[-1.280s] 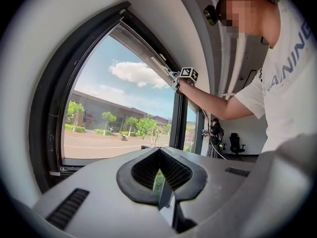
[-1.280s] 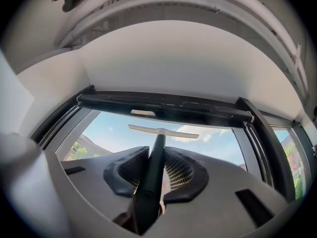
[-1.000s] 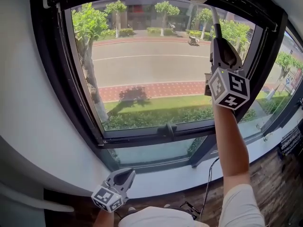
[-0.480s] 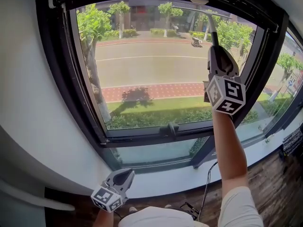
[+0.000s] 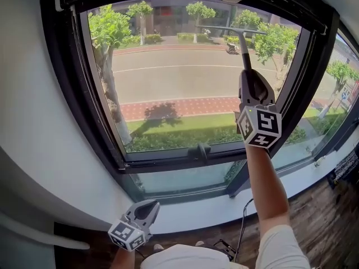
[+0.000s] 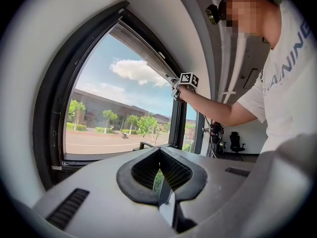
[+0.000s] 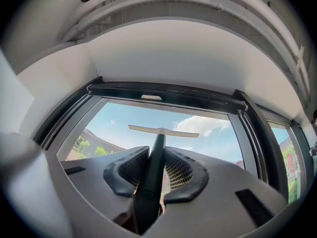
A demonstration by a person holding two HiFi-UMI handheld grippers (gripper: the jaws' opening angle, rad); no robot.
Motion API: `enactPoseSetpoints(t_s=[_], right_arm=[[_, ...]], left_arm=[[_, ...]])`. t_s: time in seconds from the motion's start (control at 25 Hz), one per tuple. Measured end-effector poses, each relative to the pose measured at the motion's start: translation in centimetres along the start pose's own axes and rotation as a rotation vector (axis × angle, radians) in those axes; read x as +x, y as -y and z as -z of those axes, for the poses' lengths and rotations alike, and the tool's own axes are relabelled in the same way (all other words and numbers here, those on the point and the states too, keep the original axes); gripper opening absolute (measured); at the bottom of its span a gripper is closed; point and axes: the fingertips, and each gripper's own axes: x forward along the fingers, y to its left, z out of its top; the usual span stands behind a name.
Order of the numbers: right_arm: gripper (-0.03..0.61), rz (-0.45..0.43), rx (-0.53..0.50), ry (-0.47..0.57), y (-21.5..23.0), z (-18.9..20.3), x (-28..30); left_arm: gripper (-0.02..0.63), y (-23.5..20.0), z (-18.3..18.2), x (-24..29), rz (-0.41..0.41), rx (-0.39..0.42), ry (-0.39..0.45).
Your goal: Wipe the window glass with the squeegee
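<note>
office: swivel chair (image 6: 235,142), big window (image 5: 179,83)

Only cut-off grey letters, seemingly "ANINE", read, on the person's white T-shirt (image 6: 290,90).

A white short-sleeved T-shirt (image 6: 290,78) with grey lettering was worn, and its sleeve (image 5: 279,244) was also seen from above. The left gripper (image 6: 159,152) and the right gripper (image 7: 156,150) were made with a light grey shell, in which slotted vents were cut. Their fingers (image 6: 184,168) were covered with black pads, ribbed on the inner side. A cube (image 5: 259,126) with black-and-white square markers was fixed on each.
</note>
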Motion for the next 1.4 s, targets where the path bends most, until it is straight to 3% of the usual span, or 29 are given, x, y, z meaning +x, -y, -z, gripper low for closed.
enactPoseSetpoints(t_s=[0.8,1.4], right_arm=[[0.098,0.01,0.045,-0.084,-1.4,4.9,-4.1],[0.098,-0.013,0.039,-0.21,-3.4,11.2,-9.1]], left_arm=[[0.017,0.4,1.0,-0.7,0.001,-0.01,-0.024],[0.017,0.1,1.9,-0.6,-0.002,-0.031,-0.039]])
